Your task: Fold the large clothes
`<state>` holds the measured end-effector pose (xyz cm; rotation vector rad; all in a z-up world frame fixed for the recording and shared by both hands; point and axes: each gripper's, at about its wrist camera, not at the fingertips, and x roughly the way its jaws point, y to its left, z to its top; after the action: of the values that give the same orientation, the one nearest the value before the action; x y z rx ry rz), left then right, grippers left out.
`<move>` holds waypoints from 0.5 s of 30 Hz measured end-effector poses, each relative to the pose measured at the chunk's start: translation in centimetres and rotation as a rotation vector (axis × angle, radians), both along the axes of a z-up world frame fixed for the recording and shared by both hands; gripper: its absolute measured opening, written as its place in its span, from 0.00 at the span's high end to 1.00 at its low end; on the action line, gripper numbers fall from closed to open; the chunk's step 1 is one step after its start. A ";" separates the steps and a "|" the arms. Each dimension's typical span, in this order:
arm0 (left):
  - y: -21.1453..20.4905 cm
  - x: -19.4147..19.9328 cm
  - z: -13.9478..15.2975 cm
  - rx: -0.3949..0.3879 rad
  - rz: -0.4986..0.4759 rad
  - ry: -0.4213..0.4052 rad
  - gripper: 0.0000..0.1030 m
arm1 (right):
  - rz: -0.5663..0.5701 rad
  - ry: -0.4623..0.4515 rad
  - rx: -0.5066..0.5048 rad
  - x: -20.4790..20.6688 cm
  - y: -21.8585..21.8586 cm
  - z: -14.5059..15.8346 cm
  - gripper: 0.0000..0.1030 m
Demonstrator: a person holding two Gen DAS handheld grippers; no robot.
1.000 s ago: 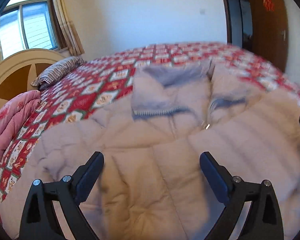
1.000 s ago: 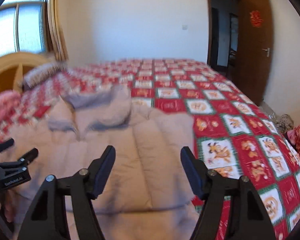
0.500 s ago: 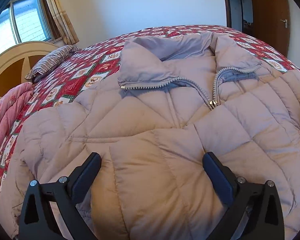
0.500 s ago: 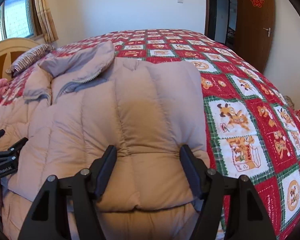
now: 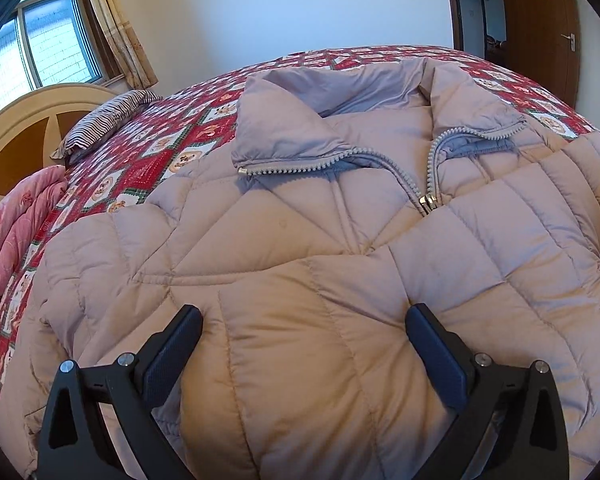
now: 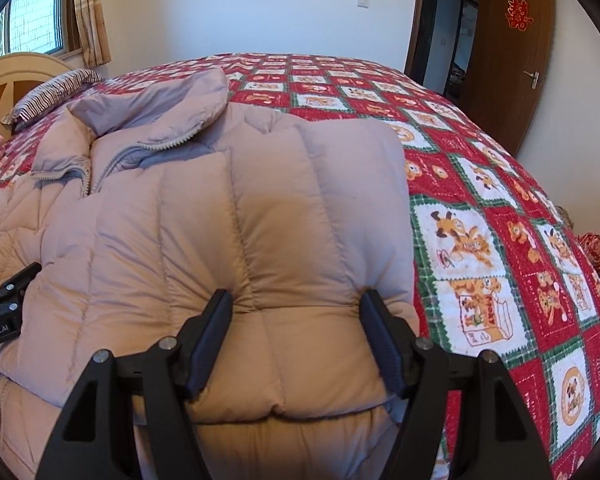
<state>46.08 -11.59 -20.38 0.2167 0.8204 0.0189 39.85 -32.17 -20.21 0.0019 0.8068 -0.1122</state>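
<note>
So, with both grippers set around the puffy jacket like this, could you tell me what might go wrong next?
1. The left gripper and right gripper are both open around thick padding of the down jacket; closing may pinch only the slippery top layer, which could slip free.
2. The half-open zipper and loose collar may shift, skewing the fold.
3. The grippers sit close together and could collide.

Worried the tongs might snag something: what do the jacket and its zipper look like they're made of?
The jacket looks like a smooth, matte synthetic shell over puffy fill; stitched quilting lines raise soft, pillowy panels. The zipper has chunky pale-grey teeth, probably moulded plastic, with a shiny, metal-looking pull. The bedspread beneath appears to be printed woven cloth.
</note>
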 end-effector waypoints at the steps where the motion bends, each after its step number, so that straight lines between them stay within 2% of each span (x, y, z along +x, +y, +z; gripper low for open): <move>1: 0.0 0.0 0.0 -0.004 0.000 0.001 0.01 | -0.001 0.001 -0.008 0.0 0.1 0.0 0.32; 15: 0.3 0.1 0.0 -0.028 -0.002 0.007 0.01 | -0.006 0.018 -0.061 0.3 0.5 -0.3 0.31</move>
<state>46.19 -11.25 -20.40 0.1914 0.8271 0.0045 40.14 -31.63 -20.47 -0.0541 0.8209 -0.1421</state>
